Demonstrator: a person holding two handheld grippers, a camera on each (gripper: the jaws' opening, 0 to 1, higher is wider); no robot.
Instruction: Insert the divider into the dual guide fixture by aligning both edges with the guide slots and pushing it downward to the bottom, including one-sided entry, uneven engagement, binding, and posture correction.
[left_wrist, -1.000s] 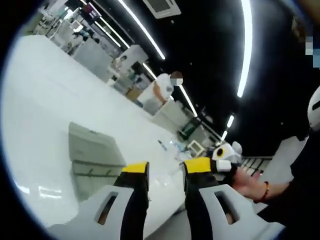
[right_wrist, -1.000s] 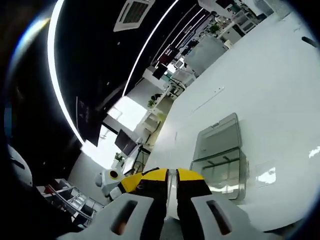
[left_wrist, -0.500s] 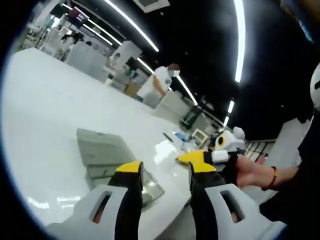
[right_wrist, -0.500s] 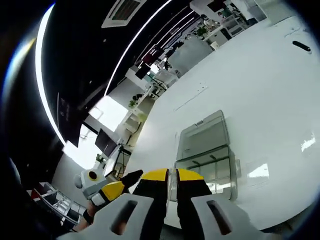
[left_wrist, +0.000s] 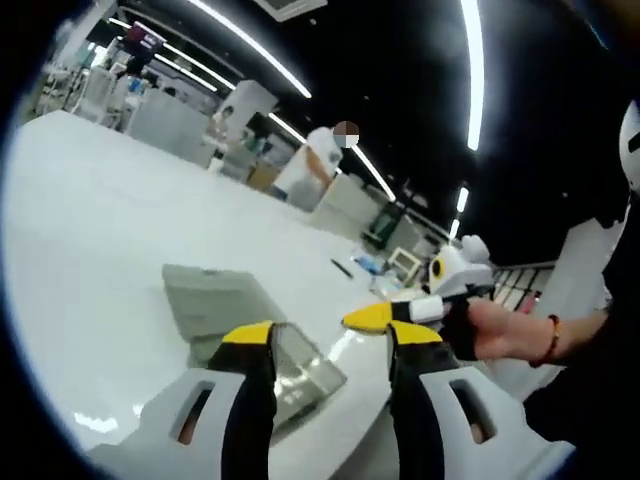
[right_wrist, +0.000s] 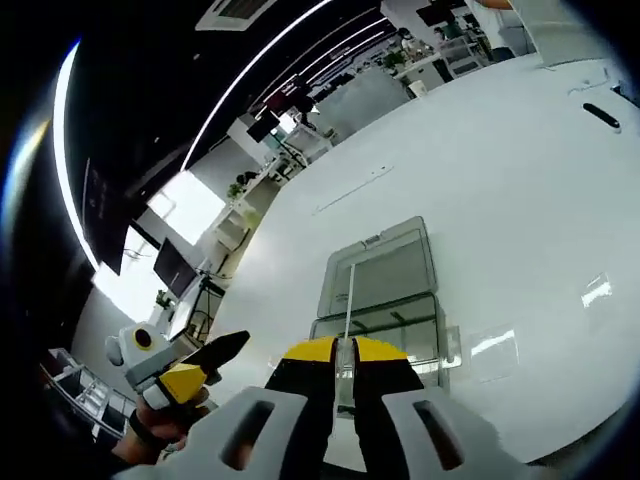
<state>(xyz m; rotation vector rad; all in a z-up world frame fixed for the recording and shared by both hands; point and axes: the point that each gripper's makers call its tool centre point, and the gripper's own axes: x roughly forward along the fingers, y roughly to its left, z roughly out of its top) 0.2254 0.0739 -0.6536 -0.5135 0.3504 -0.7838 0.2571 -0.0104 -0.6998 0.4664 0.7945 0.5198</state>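
In the right gripper view, my right gripper is shut on the thin clear divider, which shows edge-on as a pale line rising from between the jaws. Beyond it on the white table lies the clear guide fixture, with a grey flat panel joined to its far side. In the left gripper view, my left gripper stands open with nothing in it, above the near table edge. The fixture shows between its jaws, with the grey panel behind. The right gripper comes in from the right, held by a hand.
The white table stretches wide around the fixture. A black pen lies far right on it, and another small dark item near its far edge. A person in white stands among benches behind. The left gripper shows at lower left.
Both views have swung toward the fixture, which now sits nearer and more centred. The right gripper with the divider has come closer over the table, and the left gripper has come further into the right gripper view.
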